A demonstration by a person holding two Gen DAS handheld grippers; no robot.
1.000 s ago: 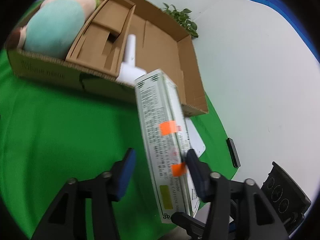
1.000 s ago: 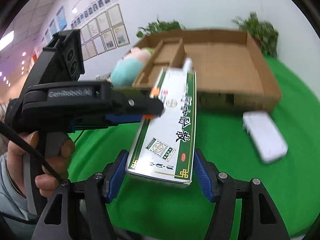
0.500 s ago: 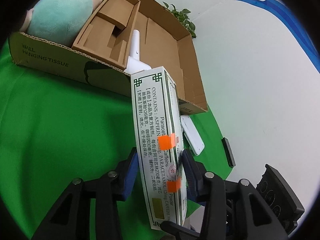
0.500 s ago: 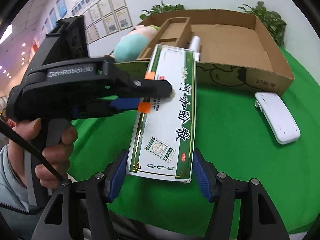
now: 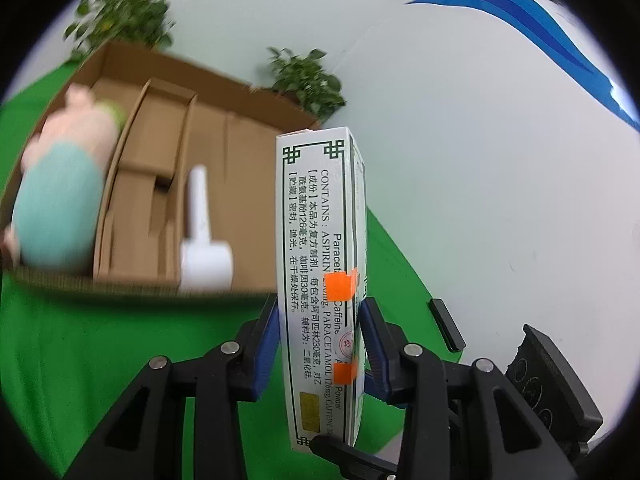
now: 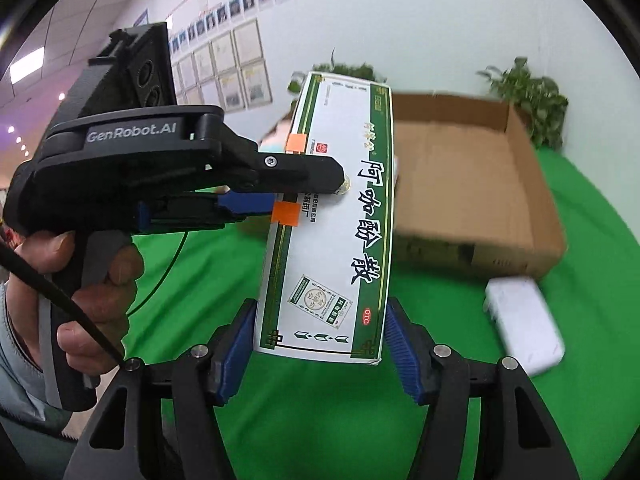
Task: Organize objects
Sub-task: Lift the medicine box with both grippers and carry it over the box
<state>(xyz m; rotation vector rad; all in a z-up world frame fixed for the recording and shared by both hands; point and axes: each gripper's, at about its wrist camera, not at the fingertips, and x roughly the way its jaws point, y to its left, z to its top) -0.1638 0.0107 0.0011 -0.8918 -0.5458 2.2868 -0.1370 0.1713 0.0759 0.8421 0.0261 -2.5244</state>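
I hold the medicine box (image 6: 332, 216) aloft between both claws; my right gripper (image 6: 320, 344) clamps its near end, my left gripper (image 5: 320, 344) is closing on its flat faces; next it must go into the cardboard box (image 5: 248, 168) at upper left, past the white roller (image 5: 204, 248) and plush toy (image 5: 60, 200); a white power bank (image 6: 524, 328) lies lower right

Bright, even indoor light, with ceiling lamps (image 6: 25, 65) glowing at the left. Fisheye bending and black corners frame both views. The cardboard box (image 5: 240, 152) and plush toy (image 5: 60, 196) smear with motion blur.
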